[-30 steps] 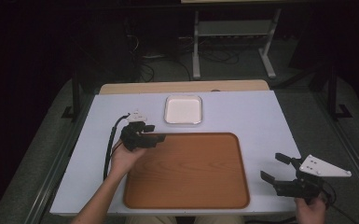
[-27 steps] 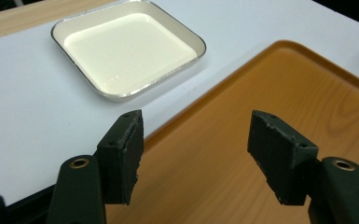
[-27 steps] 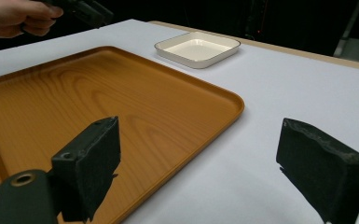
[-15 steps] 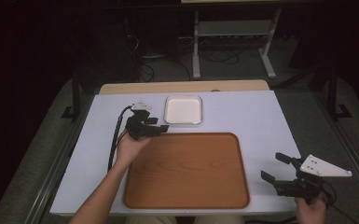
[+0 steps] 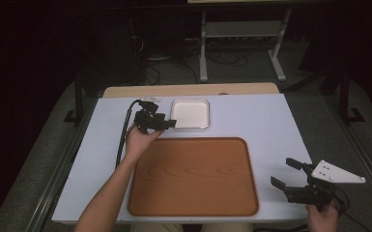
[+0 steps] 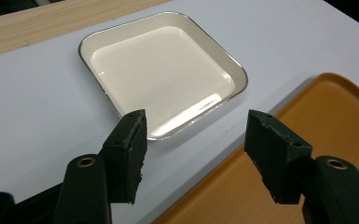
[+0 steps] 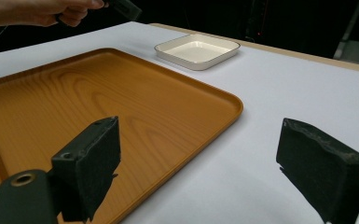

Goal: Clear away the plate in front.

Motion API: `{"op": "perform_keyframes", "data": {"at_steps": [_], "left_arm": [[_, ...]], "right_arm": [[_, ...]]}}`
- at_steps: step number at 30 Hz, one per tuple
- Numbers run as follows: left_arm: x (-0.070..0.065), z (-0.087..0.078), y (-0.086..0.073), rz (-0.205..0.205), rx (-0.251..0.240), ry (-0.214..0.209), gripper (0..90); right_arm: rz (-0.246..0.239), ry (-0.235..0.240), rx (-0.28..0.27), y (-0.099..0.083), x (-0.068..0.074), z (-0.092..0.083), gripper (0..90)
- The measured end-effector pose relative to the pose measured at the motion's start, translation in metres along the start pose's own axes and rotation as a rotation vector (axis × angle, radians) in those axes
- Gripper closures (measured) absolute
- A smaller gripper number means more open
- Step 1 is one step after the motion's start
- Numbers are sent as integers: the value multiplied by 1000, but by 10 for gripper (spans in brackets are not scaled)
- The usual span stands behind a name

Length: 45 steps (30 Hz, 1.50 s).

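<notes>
My left tongs (image 5: 166, 124) have moved away from me across the table toward the dish (image 5: 190, 113) since the earlier frames, their jaws easing slightly inward with nothing between them. The dish, square, white and empty, sits on the white table (image 5: 270, 121) just beyond the far edge of the wooden tray (image 5: 193, 179). In the left gripper view the dish (image 6: 168, 70) lies just ahead of the spread jaws, its near rim not yet pinched. I judge this the approach to grasping that rim. My right tongs (image 5: 290, 175) hover wide open and empty right of the tray, well apart from the dish.
</notes>
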<state>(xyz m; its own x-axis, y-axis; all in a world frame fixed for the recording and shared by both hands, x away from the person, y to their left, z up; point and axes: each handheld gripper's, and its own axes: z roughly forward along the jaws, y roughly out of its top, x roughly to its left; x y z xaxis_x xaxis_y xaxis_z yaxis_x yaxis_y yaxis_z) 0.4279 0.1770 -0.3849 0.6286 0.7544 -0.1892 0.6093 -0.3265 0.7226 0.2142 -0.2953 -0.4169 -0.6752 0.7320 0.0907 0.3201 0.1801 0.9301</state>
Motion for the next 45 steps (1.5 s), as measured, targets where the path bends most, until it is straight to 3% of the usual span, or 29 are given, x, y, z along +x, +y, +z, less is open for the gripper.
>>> {"op": "perform_keyframes", "data": {"at_steps": [12, 22, 24, 32, 40, 45], "left_arm": [[19, 23, 17, -68, 28, 34, 405], [38, 48, 10, -151, 62, 64, 447], [39, 53, 8, -147, 78, 87, 463], [42, 70, 1, -170, 99, 102, 545], [47, 74, 0, -221, 95, 108, 643], [48, 76, 0, -230, 107, 109, 677]], "right_arm": [[3, 1, -3, 0, -1, -1, 126], [2, 4, -5, 0, 0, -1, 126], [2, 6, -5, 0, 0, -1, 126], [0, 8, -5, 0, 0, -1, 126], [0, 9, -4, 0, 0, 0, 126], [-1, 10, -3, 0, 0, 0, 126]]}}
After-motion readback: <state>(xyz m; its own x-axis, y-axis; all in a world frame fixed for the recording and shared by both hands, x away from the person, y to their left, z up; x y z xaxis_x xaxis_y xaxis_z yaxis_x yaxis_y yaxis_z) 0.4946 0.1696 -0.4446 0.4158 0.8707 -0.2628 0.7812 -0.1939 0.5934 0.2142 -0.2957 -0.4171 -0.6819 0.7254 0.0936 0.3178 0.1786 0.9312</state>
